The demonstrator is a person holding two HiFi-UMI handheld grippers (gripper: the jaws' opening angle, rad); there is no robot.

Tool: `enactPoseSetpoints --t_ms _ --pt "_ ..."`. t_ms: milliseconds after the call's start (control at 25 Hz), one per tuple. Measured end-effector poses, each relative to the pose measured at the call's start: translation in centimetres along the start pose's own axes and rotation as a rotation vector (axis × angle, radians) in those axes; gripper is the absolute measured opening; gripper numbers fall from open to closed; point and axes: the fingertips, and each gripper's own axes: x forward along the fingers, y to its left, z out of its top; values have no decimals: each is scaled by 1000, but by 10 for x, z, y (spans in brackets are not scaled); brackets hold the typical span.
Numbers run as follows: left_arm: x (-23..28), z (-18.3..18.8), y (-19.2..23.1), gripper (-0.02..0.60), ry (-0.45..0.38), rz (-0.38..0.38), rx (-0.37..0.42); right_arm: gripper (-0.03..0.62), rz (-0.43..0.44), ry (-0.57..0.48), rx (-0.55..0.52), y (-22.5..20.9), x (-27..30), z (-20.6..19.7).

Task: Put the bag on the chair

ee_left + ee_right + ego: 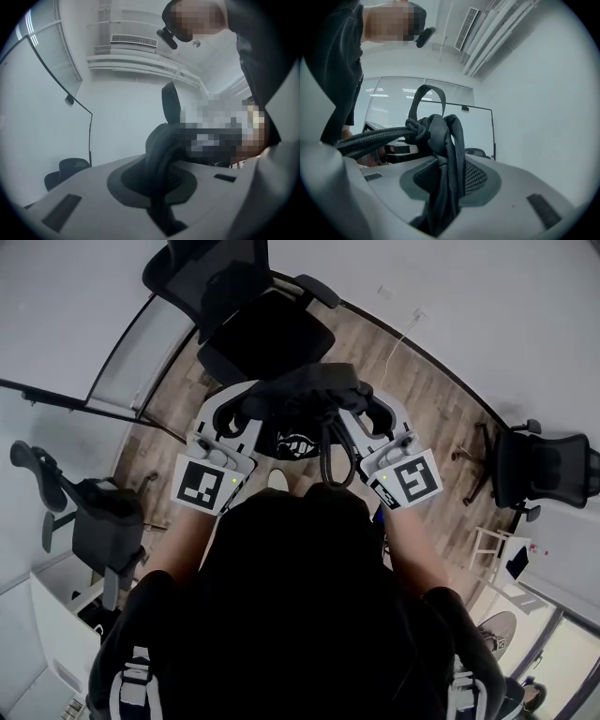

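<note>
bag (298, 401) hangs in the air near the front edge of the black chair (246, 320), because the left gripper (242, 418) and right gripper (367, 420) each pinch its dark cloth tight, likely to lift it onto the seat.

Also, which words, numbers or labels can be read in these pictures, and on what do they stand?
None can be read.
White print on the bag: too blurred to read.
Squares on the left gripper and right gripper: black-and-white patterns, no letters.
</note>
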Motion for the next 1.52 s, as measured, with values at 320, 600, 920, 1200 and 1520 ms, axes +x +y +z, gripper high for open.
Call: enactPoseSetpoints --t_ms 320,600,920,1200,1520 --pt "52 -9 25 31 7 27 14 120 43 10 -2 -51 29 -9" --pt "118 -15 34 29 14 105 8 120 132 -5 -6 -122 50 -18" --pt "210 -13 39 31 64 236 17 120 270 -27 -12 -225 74 -17" --pt "275 -8 36 30 72 366 24 120 391 -44 -46 -296 88 -12" --pt "296 -9 39 29 68 465 25 120 481 -56 -50 -320 107 -14"
